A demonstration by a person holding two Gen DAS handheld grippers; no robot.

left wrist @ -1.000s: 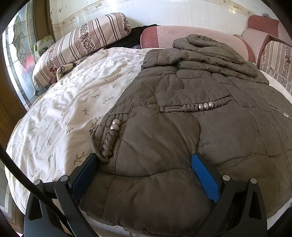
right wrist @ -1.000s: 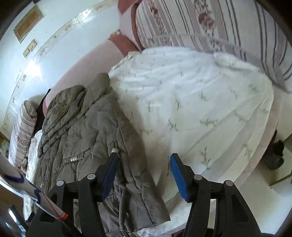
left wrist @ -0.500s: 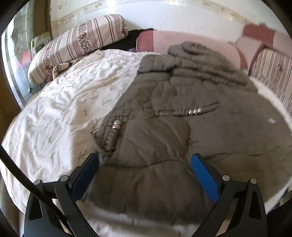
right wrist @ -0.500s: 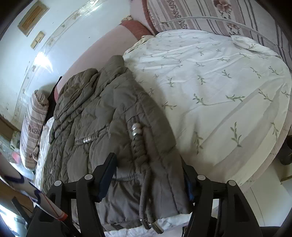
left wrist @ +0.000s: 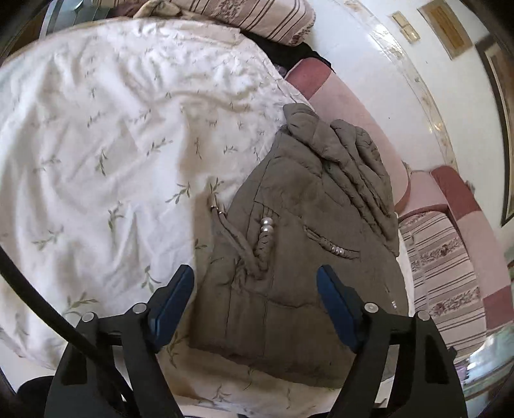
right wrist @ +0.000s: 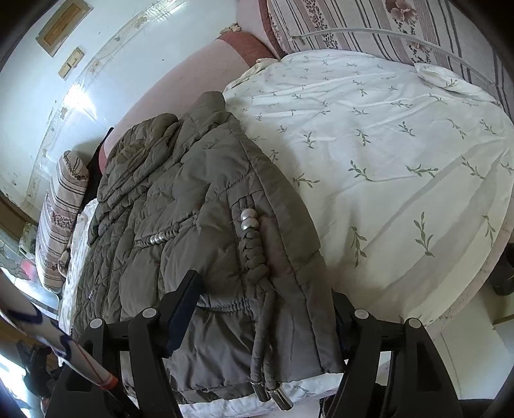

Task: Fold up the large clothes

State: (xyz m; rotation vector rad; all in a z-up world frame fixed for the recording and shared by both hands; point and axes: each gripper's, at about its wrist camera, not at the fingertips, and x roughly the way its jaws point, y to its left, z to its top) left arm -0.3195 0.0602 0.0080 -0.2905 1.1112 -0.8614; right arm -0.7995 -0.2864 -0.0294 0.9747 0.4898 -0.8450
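An olive-brown quilted jacket (left wrist: 308,257) lies on the white leaf-print sheet (left wrist: 112,144), hood toward the pink headboard. My left gripper (left wrist: 253,299) hovers over the jacket's near hem. Its jaws are closing, the fabric lies between them, and the blue pads (left wrist: 173,299) stand clear of it. In the right wrist view the jacket (right wrist: 192,199) fills the left half. My right gripper (right wrist: 260,308) straddles its hem corner by the braided beaded cord (right wrist: 252,250). These jaws are opening, and the right finger is hidden behind the fabric. Two metal-tipped drawstrings (right wrist: 273,390) hang over the bed edge.
Striped bolster pillows (left wrist: 257,16) (right wrist: 369,25) and pink headboard cushions (left wrist: 353,106) ring the round bed. A black cable (left wrist: 32,295) crosses the left wrist view. A white pole with blue and red marks (right wrist: 48,337) sits low left. Dark shoes (right wrist: 504,276) lie on the floor.
The left view has swung and rolled, so the jacket now sits right of centre, and the left jaws have narrowed. The right gripper moved from the sheet onto the jacket's hem and widened.
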